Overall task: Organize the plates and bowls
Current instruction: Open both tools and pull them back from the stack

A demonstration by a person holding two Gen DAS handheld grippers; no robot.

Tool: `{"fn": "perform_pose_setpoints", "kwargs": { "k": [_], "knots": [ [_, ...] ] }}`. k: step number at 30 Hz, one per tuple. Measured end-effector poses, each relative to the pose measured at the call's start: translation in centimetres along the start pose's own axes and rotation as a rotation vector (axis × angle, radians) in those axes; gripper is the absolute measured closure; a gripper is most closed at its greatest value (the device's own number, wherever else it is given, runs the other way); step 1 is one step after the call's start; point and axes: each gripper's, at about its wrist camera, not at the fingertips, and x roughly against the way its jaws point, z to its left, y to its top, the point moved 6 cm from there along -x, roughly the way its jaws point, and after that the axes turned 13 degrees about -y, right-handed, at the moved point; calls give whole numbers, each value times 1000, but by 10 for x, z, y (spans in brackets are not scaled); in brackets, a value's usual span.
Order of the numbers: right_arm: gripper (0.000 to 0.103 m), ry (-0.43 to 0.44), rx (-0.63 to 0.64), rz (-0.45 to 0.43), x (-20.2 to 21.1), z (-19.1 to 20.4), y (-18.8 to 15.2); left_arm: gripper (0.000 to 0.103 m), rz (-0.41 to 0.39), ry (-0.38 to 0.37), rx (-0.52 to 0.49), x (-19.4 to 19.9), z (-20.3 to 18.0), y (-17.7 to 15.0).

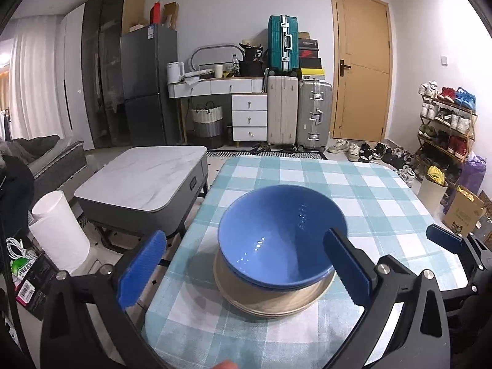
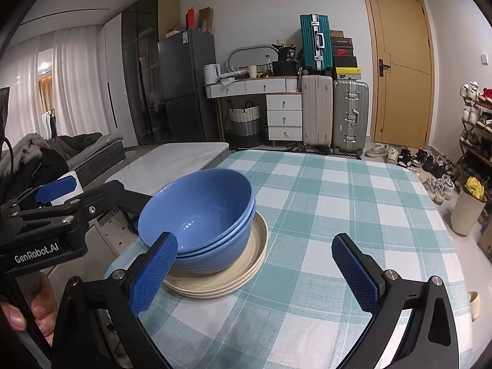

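A surface [image 2: 338,215] covered by a teal and white checked cloth fills the lower half of both views. Near its left edge, about midway between the near and far edges, sits a stack of cream plates [image 2: 246,270]; how many plates are in it is hard to count, perhaps two or three. On top of the plates stand blue bowls [image 2: 200,212] nested one inside another, upright, with at least two rims showing. The top bowl is glossy inside and holds nothing.

The left tongs [image 1: 246,264] are spread wide around the stack, one blue ribbed finger out past the surface's left edge and the other in front of the bowls' right side; whether that finger touches the bowl is unclear. They grip nothing. The right tongs [image 2: 255,270] are also spread wide and grip nothing, hanging above the cloth just right of the stack, with the left finger [image 2: 153,273] in front of the bowls' near side.
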Motion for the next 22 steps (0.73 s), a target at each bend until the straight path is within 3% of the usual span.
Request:
{"fn": "perform_pose_setpoints", "kwargs": {
  "k": [9, 22],
  "knots": [
    [1, -26, -4, 6, 2, -4, -3, 0, 6, -57, -26, -2, -11, -9],
    [1, -41, 12, 12, 2, -5, -10, 0, 1, -66, -40, -2, -17, -13]
  ]
}}
